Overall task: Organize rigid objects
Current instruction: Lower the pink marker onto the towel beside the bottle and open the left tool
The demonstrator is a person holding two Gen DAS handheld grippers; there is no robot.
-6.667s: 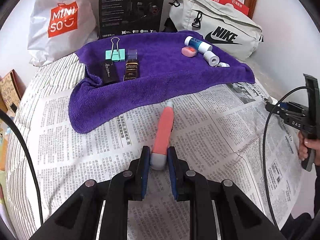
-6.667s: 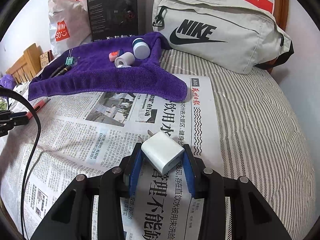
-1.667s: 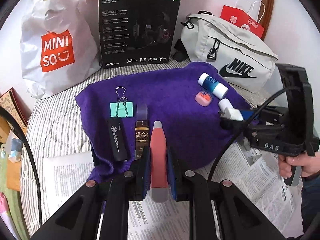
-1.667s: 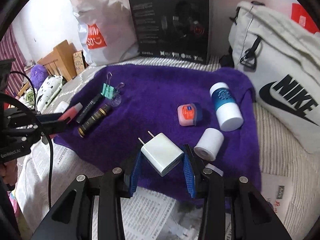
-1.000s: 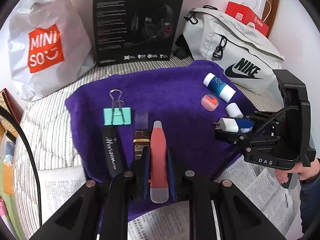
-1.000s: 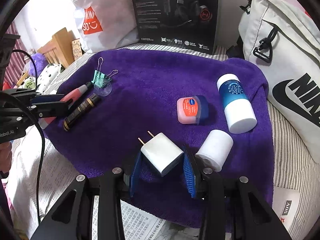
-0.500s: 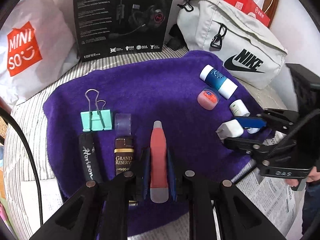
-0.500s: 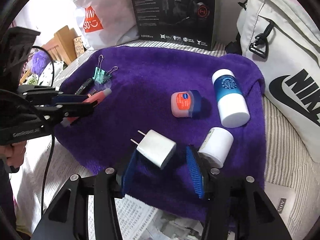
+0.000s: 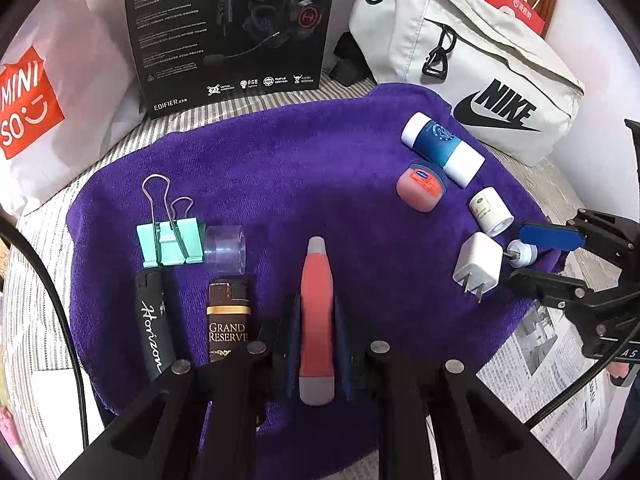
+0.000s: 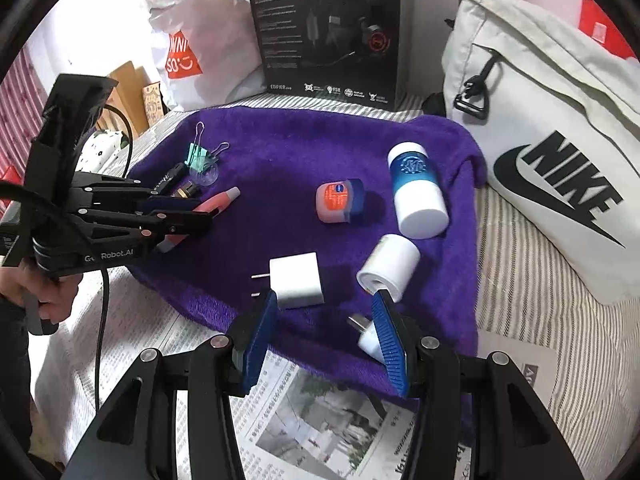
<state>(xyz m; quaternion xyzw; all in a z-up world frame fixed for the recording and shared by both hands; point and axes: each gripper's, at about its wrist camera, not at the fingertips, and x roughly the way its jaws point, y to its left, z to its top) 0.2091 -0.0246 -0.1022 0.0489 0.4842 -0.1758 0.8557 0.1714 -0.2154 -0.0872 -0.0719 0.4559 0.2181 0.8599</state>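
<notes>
Towel of deep purple terry (image 9: 320,184) covers the far part of a striped bed (image 10: 532,280), with sheets of printed newspaper (image 10: 320,420) spread on the near side, and it is where we are lining things up. Our left gripper (image 9: 316,340) has its fingers shut tight on a coral-pink tube with a grey cap (image 9: 317,312), whose long axis runs straight ahead along the fingers, away from us, parallel to the black Horizon pen (image 9: 154,324) and the brown Grand Reserve lighter (image 9: 229,320) lying just to its left; we cannot tell whether the tube already rests on the cloth. Setting it down looks to us like a matter of lowering it where it is, beside that row, and then opening. Our right gripper (image 10: 320,332) has its blue-padded fingers parted and holds nothing: the white square plug-in charger (image 10: 296,280) lies on the towel just ahead of the left finger, prongs pointing left, apparently free of both pads. A small white plug adapter (image 10: 366,338) sits against the right finger, and a short white cylinder (image 10: 390,268) lies just beyond it. Farther off lie a pink lip-balm jar with a blue lid (image 10: 340,202) and a blue-and-white bottle (image 10: 416,196) on its side. A mint-green binder clip (image 9: 170,240) and a clear plastic cap (image 9: 225,249) sit at the far end of the left row. Behind the towel stand a black headset box (image 9: 228,28), a white Miniso bag (image 9: 44,92) and a pale grey Nike bag (image 9: 472,68) against the wall.
</notes>
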